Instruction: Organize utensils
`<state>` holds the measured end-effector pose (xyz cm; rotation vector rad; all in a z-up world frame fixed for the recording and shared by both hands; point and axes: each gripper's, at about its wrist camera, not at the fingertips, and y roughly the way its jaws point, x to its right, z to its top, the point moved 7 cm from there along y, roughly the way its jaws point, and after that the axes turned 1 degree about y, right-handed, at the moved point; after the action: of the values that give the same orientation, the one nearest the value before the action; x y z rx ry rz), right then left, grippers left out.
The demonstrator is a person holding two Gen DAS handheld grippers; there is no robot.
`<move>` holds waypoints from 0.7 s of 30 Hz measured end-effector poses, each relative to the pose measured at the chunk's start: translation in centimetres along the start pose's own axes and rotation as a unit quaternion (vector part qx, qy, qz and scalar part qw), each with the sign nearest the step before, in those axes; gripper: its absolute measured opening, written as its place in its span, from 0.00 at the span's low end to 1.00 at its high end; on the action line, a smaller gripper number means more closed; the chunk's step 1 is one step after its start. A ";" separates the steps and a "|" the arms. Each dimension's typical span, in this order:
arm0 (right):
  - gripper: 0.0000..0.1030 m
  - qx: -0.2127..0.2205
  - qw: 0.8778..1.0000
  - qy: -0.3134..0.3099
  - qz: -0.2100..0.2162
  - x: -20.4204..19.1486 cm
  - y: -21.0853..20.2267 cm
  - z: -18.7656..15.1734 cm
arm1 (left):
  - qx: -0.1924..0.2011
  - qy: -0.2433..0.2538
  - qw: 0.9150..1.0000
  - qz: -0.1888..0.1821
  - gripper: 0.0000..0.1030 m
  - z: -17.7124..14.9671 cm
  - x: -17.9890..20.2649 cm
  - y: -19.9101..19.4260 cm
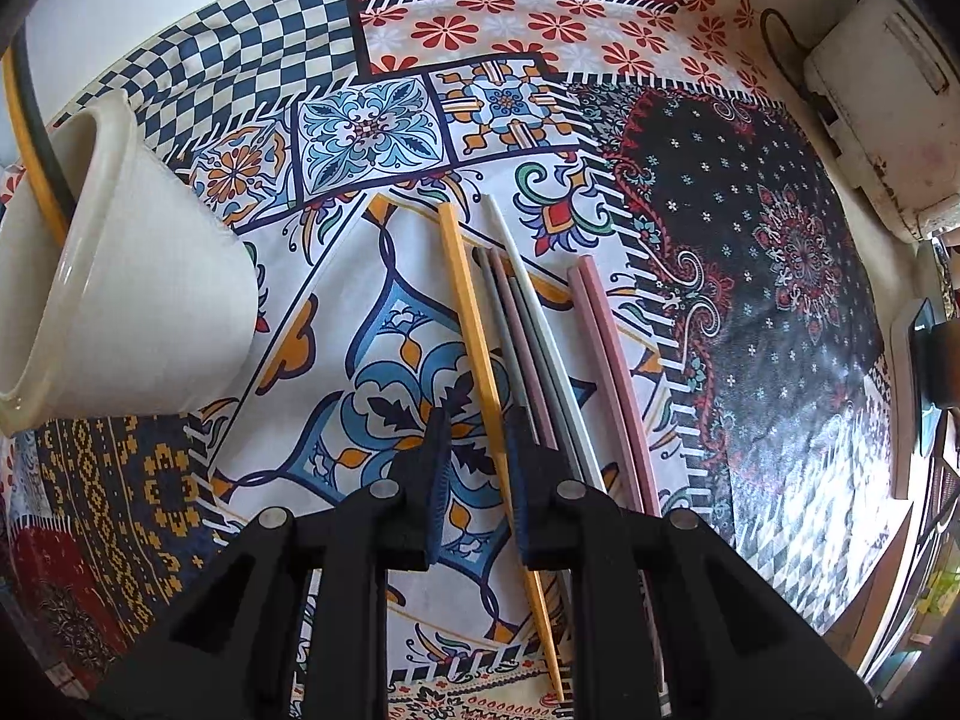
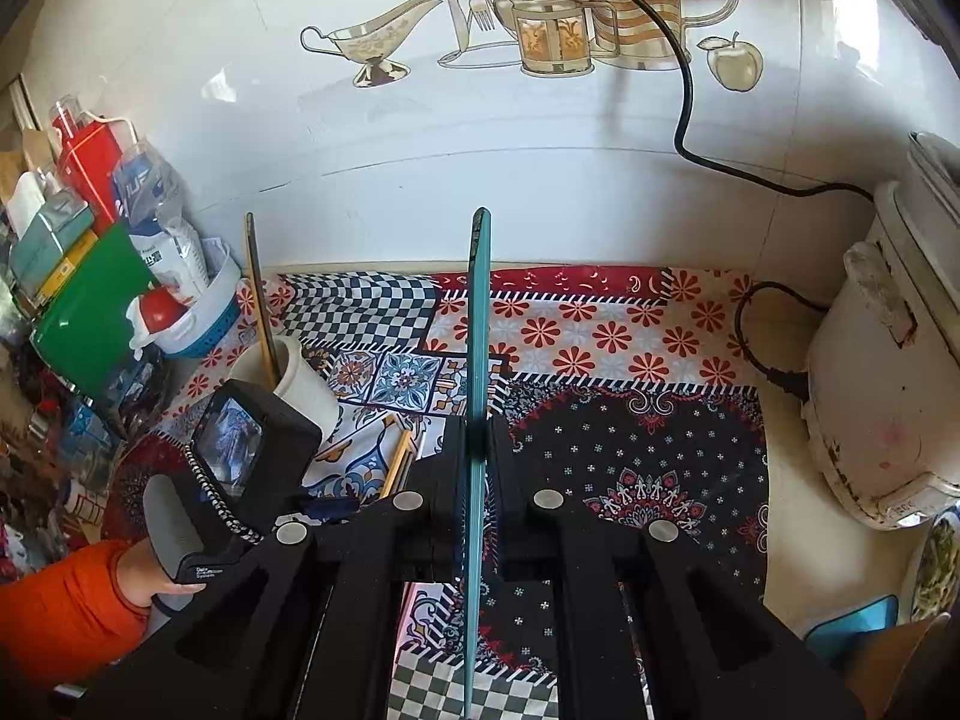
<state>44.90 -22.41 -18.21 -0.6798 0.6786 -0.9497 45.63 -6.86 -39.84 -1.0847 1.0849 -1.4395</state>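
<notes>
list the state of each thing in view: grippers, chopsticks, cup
left hand-held gripper: open, jaws astride the yellow chopstick, not pressing it
right hand-held gripper: shut on the teal chopstick
teal chopstick: held off the table
yellow chopstick: flat on the table
grey and pink chopsticks: flat, bunched
cup: upright, one chopstick inside

A glossy white tiled wall [image 2: 420,180], printed with a gravy boat, cutlery, mugs and an apple, rose behind a counter covered by a patchwork-patterned oilcloth [image 2: 630,336]; daylight glared off the oilcloth [image 1: 828,438] at right.
</notes>
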 end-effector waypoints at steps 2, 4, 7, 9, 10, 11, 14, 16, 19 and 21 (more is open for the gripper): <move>0.06 0.001 1.000 -0.001 0.001 0.0 0.0 0.1 | 0.005 0.007 1.000 0.014 0.16 0.4 0.0 0.1; 0.06 0.003 1.000 -0.005 -0.001 -0.1 0.0 0.2 | 0.011 0.012 1.000 0.025 0.13 1.0 0.3 0.4; 0.06 0.005 1.000 -0.009 0.000 -0.3 0.1 0.4 | 0.020 0.022 0.999 0.042 0.06 1.8 0.4 0.6; 0.06 0.007 1.000 -0.009 0.002 -0.4 0.1 0.7 | 0.019 0.020 0.999 0.042 0.05 2.0 0.4 0.7; 0.06 0.008 1.000 -0.010 0.004 -0.5 0.2 0.8 | 0.018 0.016 0.999 0.039 0.04 2.0 0.3 0.7; 0.06 0.009 1.000 -0.012 0.005 -0.6 0.2 1.1 | 0.017 0.011 0.999 0.035 0.04 1.9 0.1 0.7; 0.06 0.018 1.000 -0.018 0.007 -1.1 0.1 1.8 | 0.026 -0.003 0.999 0.028 0.04 1.5 -0.7 -0.4; 0.06 0.022 0.999 -0.021 0.010 -1.5 0.1 2.4 | 0.037 -0.010 0.999 0.024 0.04 0.7 -1.4 -1.7; 0.06 0.029 0.999 -0.027 0.018 -2.5 0.3 3.3 | 0.064 -0.017 0.997 0.024 0.04 -0.1 -2.2 -4.5; 0.06 0.034 0.999 -0.033 0.025 -3.4 0.4 3.9 | 0.084 -0.019 0.996 0.030 0.04 -0.3 -2.6 -6.4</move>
<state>46.66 -18.39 -15.41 -0.6285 0.5994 -0.8969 44.42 -3.53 -33.88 -0.9486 0.9430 -1.4297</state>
